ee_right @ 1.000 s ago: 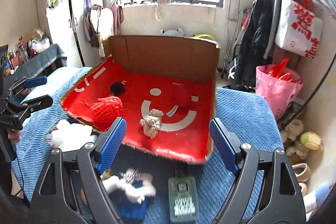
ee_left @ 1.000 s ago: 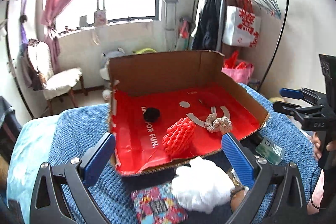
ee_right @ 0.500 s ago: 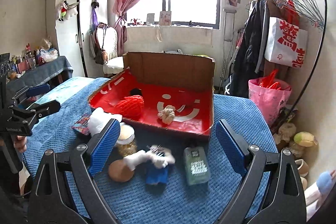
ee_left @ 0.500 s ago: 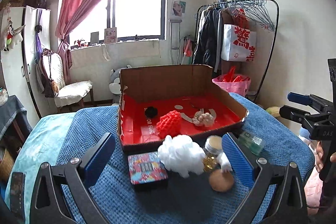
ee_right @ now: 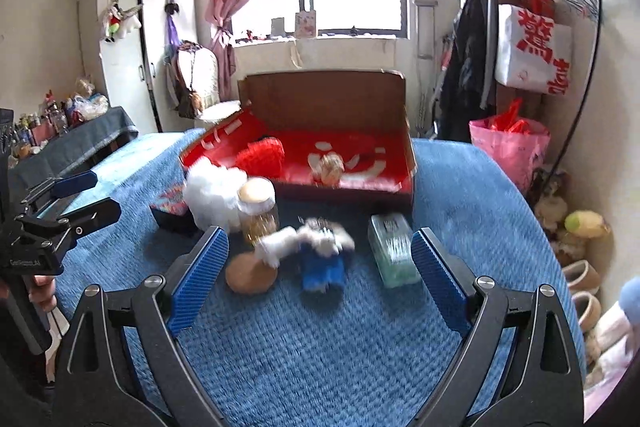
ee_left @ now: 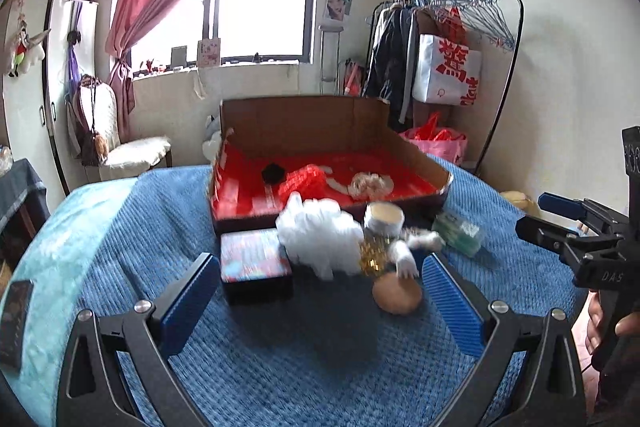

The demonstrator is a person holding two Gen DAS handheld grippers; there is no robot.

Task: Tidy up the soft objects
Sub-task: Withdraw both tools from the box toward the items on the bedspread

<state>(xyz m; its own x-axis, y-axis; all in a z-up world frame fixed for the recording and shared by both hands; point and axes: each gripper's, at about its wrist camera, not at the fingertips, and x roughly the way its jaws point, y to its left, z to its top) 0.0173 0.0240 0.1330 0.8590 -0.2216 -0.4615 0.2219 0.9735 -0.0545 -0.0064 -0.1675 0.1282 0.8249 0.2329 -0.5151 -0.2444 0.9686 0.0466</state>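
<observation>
A cardboard box with a red lining (ee_left: pixel 424 163) (ee_right: pixel 406 155) lies on the blue bedspread. Inside it are a red mesh ball (ee_left: pixel 304 179) (ee_right: pixel 260 155), a black pompom (ee_left: pixel 273 173) and a cream scrunchie (ee_left: pixel 370 185) (ee_right: pixel 330 165). In front of the box lie a white fluffy puff (ee_left: pixel 320 235) (ee_right: pixel 212 191) and a small white and blue doll (ee_right: pixel 320 253). My left gripper (ee_left: pixel 320 303) is open and empty, short of the puff. My right gripper (ee_right: pixel 320 283) is also open and empty, with the doll just beyond its tips.
Hard items lie beside the soft ones: a colourful tin (ee_left: pixel 254 261), a lidded glass jar (ee_right: pixel 258 207), a brown round disc (ee_right: pixel 250 273) and a green pack (ee_right: pixel 394 251). A phone (ee_left: pixel 16 315) rests at the bed's left edge. A clothes rack (ee_left: pixel 460 39) stands far right.
Both grippers have drawn back from the box toward the near side of the bed, so the items in front of it came into view. The right jaws stand a little wider.
</observation>
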